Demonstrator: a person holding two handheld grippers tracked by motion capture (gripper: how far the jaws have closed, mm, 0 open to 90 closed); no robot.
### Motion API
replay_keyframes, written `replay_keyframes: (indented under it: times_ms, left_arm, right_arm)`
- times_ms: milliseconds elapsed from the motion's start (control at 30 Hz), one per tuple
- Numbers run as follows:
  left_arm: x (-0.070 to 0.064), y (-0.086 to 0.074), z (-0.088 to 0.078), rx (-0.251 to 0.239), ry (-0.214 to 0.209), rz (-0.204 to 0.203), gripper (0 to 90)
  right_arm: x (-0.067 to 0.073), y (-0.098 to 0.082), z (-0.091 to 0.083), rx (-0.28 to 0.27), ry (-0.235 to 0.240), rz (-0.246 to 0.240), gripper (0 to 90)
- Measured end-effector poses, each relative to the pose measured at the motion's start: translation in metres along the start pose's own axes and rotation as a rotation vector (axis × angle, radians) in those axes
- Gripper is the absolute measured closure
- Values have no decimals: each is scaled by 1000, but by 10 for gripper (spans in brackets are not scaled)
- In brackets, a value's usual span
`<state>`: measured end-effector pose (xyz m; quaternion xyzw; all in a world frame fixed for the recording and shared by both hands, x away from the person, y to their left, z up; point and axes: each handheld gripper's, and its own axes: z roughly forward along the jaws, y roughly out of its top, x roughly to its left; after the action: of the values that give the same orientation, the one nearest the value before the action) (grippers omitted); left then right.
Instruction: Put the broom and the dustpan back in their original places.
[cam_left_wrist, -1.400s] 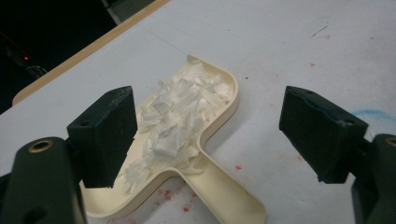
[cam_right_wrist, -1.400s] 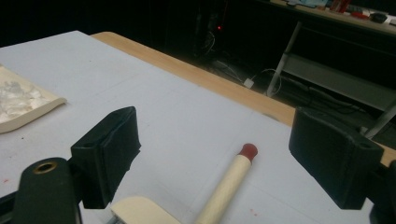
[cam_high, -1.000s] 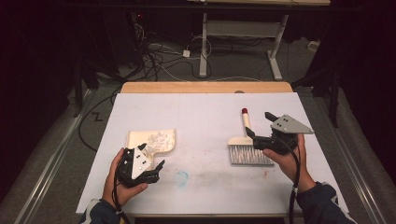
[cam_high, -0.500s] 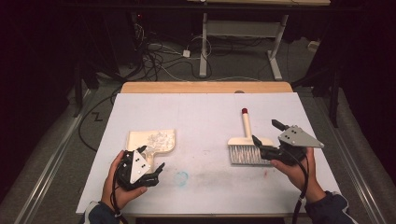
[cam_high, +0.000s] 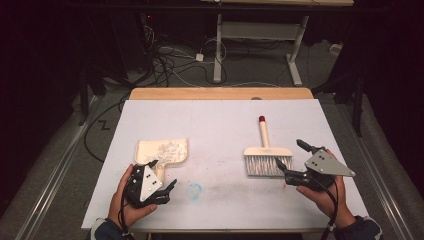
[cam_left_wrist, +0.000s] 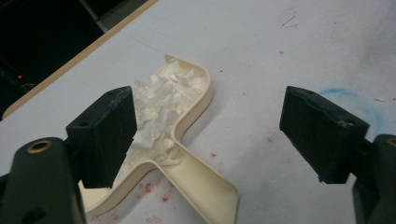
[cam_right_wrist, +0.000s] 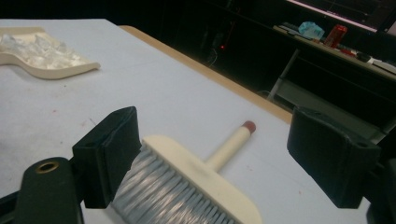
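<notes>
White table cover (cam_high: 220, 125) w/ faint blue smudge (cam_high: 194, 190) near its front edge, small red specks (cam_left_wrist: 212, 154) scattered on it. Wooden table edge (cam_high: 220, 93) runs along cover's far side. Beyond the table: tangle of black cables (cam_high: 165, 60) on grey floor (cam_high: 260, 75), white plug (cam_high: 199, 57) among them. White metal desk frame (cam_high: 295, 55) behind table, far right. Black cable loop (cam_high: 95, 135) on floor left of table. Metal floor rail (cam_high: 55, 175) left of table, another on the right (cam_high: 385, 170). Background shelf w/ red can (cam_right_wrist: 337, 35) and crumpled blue item (cam_right_wrist: 310, 29) beside it.
</notes>
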<state>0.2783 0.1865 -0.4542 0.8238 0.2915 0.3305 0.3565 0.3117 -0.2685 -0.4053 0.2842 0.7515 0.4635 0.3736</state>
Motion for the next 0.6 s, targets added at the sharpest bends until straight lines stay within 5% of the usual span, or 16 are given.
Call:
replay_keyframes:
  times_ms: [600]
  left_arm:
    - [0,-18,-1,52,-21,3,155]
  right_arm:
    - [7,-53,-24,95,-3,15,172]
